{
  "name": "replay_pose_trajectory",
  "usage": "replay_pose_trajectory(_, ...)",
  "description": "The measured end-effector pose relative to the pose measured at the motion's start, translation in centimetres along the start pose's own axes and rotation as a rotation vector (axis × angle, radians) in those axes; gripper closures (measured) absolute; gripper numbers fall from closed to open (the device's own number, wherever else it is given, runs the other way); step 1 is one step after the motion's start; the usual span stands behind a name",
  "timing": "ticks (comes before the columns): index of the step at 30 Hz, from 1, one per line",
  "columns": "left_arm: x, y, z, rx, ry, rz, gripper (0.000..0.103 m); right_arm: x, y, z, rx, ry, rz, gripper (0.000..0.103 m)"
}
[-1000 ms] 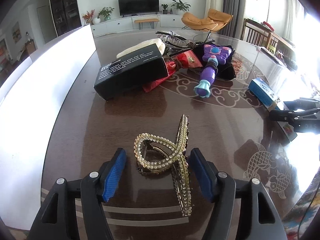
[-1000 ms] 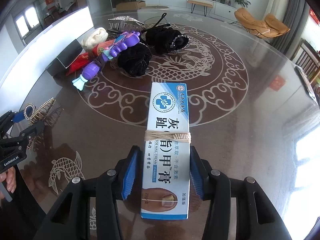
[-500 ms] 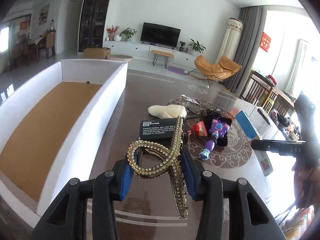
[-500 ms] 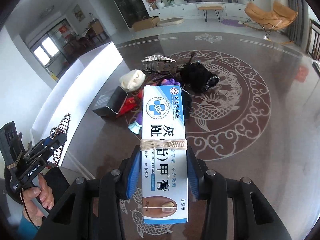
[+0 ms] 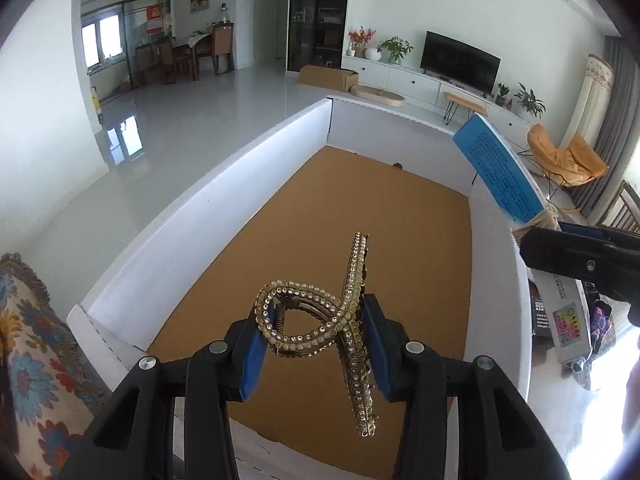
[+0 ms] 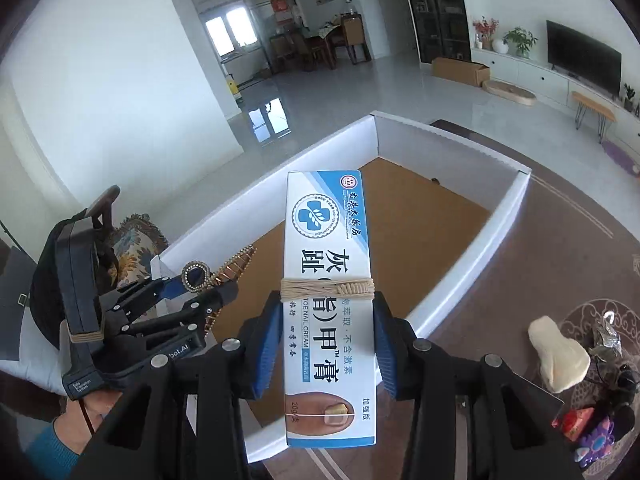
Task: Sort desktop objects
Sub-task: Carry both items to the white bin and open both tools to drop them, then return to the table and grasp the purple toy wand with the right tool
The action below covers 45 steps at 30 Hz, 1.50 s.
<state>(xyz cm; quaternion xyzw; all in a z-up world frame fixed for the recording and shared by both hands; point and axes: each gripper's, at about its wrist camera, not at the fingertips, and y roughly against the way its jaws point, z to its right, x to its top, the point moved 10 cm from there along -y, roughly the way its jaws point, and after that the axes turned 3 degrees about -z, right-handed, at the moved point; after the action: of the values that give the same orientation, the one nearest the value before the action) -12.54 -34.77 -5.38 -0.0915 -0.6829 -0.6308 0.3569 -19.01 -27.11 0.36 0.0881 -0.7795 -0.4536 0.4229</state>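
Note:
My left gripper is shut on a gold rhinestone hair claw, held in the air over the brown floor of a large white-walled box. My right gripper is shut on a blue-and-white nail cream carton bound with a rubber band, above the box's near wall. In the left wrist view the carton and the right gripper appear at the right, over the box's right wall. The right wrist view shows the left gripper with the hair claw at lower left.
On the dark table to the right of the box lie a cream pouch, a red packet, a purple toy and black items. A floral-cushioned chair stands left of the box. A person's hand holds the left gripper.
Both grippers closed on their objects, lifted them off the table and swung left. The hair claw and the carton now hang over the white box instead of the tabletop.

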Motion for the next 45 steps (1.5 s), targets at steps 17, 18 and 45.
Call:
replay_pose_trajectory(17, -0.9, 3.1, 2.3, 0.070, -0.069, 0.113, 0.014, -5.2, 0.3, 4.1, -0.066, -0.097, 0.108, 0.011)
replay_pose_trajectory(18, -1.1, 3.9, 3.8, 0.034, -0.080, 0.131, 0.014, -6.1, 1.8, 5.2, -0.091, -0.105, 0.142, 0.007)
replay_pose_trajectory(45, -14.7, -4.0, 29.6, -0.225, -0.414, -0.079, 0.000, -35.4, 14.4, 28.0, -0.618, -0.426, 0.020, 0.000)
